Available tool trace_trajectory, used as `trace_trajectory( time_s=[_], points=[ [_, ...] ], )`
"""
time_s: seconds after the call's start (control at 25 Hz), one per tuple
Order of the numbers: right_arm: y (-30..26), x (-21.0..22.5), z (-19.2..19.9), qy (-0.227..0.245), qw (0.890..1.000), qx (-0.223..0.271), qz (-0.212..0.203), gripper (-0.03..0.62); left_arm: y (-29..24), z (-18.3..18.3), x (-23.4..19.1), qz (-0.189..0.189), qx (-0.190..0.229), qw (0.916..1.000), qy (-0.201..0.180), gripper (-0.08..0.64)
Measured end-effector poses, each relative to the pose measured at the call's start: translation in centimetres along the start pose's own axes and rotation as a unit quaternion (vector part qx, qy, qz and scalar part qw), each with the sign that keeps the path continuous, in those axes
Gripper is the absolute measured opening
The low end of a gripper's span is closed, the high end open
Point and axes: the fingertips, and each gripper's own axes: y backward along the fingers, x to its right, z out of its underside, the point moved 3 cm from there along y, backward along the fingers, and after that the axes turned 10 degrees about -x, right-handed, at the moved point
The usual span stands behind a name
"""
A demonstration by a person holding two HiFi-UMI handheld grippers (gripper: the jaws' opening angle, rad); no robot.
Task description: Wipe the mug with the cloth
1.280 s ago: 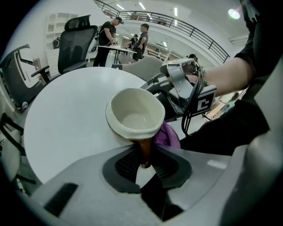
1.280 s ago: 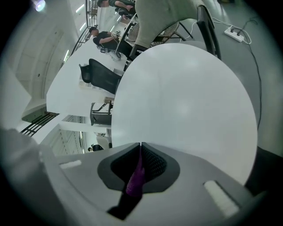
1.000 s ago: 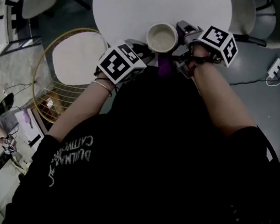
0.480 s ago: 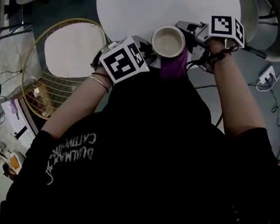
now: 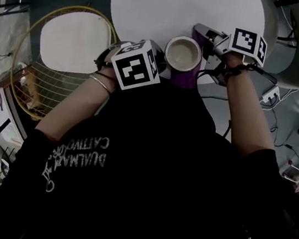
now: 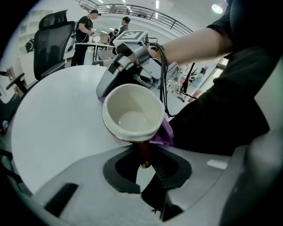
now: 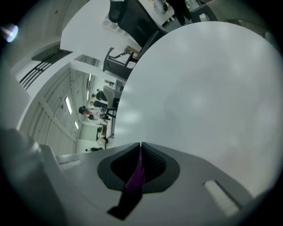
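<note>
- The left tool (image 6: 148,165) pinches the mug (image 6: 132,112) by its dark handle, which stands upright between the two pads. Gripping there leaves the whole wall and rim free for wiping.
- The mug is pale and empty. Its mouth faces up towards the head camera and tips a little towards the left tool, probably to offer the outer wall to the cloth.
- Under the mug is the near edge of the round white surface (image 5: 171,8), with the person's body close behind. Whether the mug's base rests there or is lifted clear, I cannot tell.
- The right tool (image 7: 140,148) has its jaws pressed together on a fold of the purple cloth (image 7: 135,181), which trails back from the pads. A thin pinch like this leaves most of the cloth loose to drape against the mug.
- In the head view the cloth lies against the mug's near side, below the rim, between mug and body.
- The tools flank the mug: the left just beside its left, the right just beside its right. One steadies, the other rubs.
- My reading: the outer wall is being wiped, and the inside has no cloth in it now.
- A hard push from the cloth could swing the mug about its handle, so light strokes seem wise.
</note>
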Motion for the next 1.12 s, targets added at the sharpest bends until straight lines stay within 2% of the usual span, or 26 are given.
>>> trace_trajectory(
  time_s=[0.12, 0.32, 0.44, 0.52, 0.6, 0.68, 0.72, 0.76, 0.84, 0.88, 0.92, 0.96, 1.04, 1.12],
  points=[
    [-0.2, -0.9, -1.7, -0.020, 0.999, 0.040, -0.022, 0.018, 0.3, 1.2, -0.7, 0.006, 0.005, 1.0000, 0.003, 0.060],
    [1.5, -3.0, -4.1, -0.010, 0.992, 0.107, -0.068, 0.018, 0.1, 1.6, -0.6, 0.007, -0.004, 1.0000, -0.001, 0.060],
    [3.9, -5.5, -6.3, 0.008, 0.984, 0.147, -0.103, 0.018, 0.1, 0.6, -0.4, 0.003, -0.008, 0.9999, -0.011, 0.060],
    [5.0, -7.1, -7.2, 0.027, 0.980, 0.147, -0.132, 0.018, -0.2, -0.2, 0.0, -0.002, -0.012, 0.9998, -0.016, 0.060],
    [4.0, -8.5, -6.9, 0.063, 0.982, 0.099, -0.149, 0.018, -0.3, -0.4, 0.1, -0.004, -0.014, 0.9997, -0.018, 0.060],
    [0.7, -9.8, -5.5, 0.126, 0.982, 0.006, -0.144, 0.019, -0.2, 0.1, 0.0, -0.006, -0.015, 0.9997, -0.021, 0.060],
    [-1.4, -10.5, -4.5, 0.161, 0.976, -0.046, -0.136, 0.018, 0.1, 0.8, -0.3, -0.005, -0.016, 0.9996, -0.021, 0.060],
    [-3.5, -11.1, -3.5, 0.189, 0.970, -0.097, -0.120, 0.018, 0.5, 1.6, -0.6, -0.003, -0.016, 0.9997, -0.020, 0.060],
    [-6.4, -10.6, -2.2, 0.197, 0.963, -0.179, -0.035, 0.018, 1.3, 3.1, -1.4, 0.002, -0.019, 0.9997, -0.018, 0.060],
    [-7.2, -10.2, -1.6, 0.193, 0.957, -0.216, -0.002, 0.018, 1.6, 3.4, -1.6, 0.004, -0.022, 0.9996, -0.020, 0.060],
    [-8.0, -10.6, -0.7, 0.200, 0.945, -0.258, -0.006, 0.019, 1.8, 3.5, -1.7, 0.004, -0.026, 0.9994, -0.022, 0.060],
    [-8.8, -11.6, 0.4, 0.216, 0.927, -0.304, -0.041, 0.019, 1.8, 3.5, -1.7, 0.003, -0.031, 0.9992, -0.026, 0.060],
    [-10.2, -13.7, 2.8, 0.255, 0.874, -0.395, -0.123, 0.019, 1.7, 3.2, -1.7, 0.000, -0.038, 0.9988, -0.031, 0.060],
    [-10.8, -13.8, 4.6, 0.273, 0.830, -0.470, -0.129, 0.020, 1.3, 3.0, -1.5, -0.005, -0.045, 0.9984, -0.033, 0.060]
  ],
)
